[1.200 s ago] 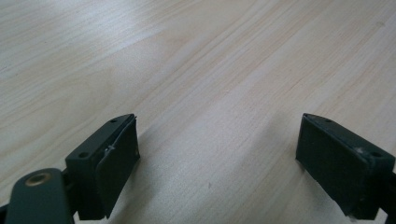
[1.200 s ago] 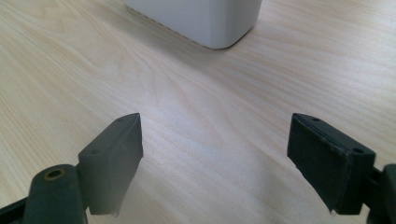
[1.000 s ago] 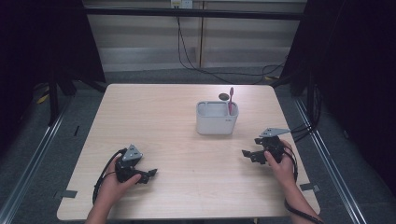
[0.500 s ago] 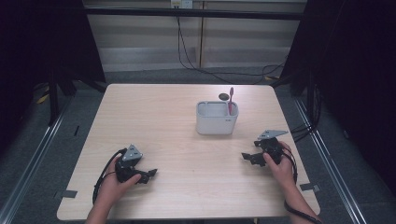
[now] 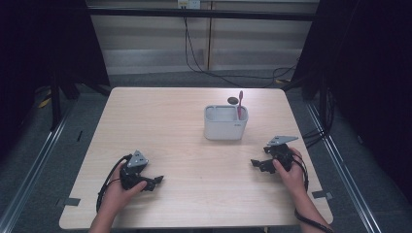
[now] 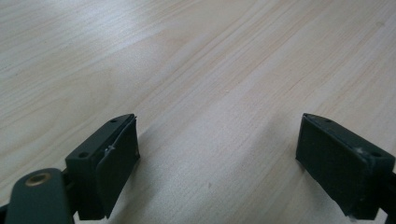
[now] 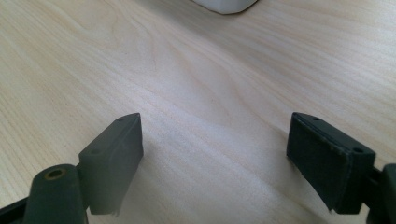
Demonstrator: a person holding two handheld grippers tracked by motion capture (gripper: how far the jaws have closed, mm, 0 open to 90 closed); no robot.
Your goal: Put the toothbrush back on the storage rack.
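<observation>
Worktop (image 5: pixel 170 126): pale wood-grain top, seen from above with dark floor around it and cables trailing behind its far edge
Holder (image 5: pixel 225 122): white rounded box with compartments, standing upright on the worktop right of centre, toward the far side
Toothbrush (image 5: pixel 239 104): pink, standing upright in the holder's right-hand compartment, its top rising above the rim
Dark disc (image 5: pixel 233 100): small dark round thing lying on the worktop just behind the holder; too small to tell what it is
Left claw (image 5: pixel 154 182): held in the person's left hand (image 5: pixel 121 189) near the front left of the worktop, low over the surface, jaws pointing right; a cable loops from it toward the front edge
Left claw state (image 6: pixel 217 154): jaws spread wide, with bare wood between them and nothing pinched
Right claw (image 5: pixel 257 165): held in the person's right hand (image 5: pixel 289 172) near the front right of the worktop, jaws pointing left, well apart from the holder
Right claw state (image 7: pixel 215 156): jaws spread wide over bare wood, gripping nothing; the holder's white base (image 7: pixel 224 4) shows at the top edge of the right gripper view
Grey plates: a three-cornered plate sits on top of each claw
</observation>
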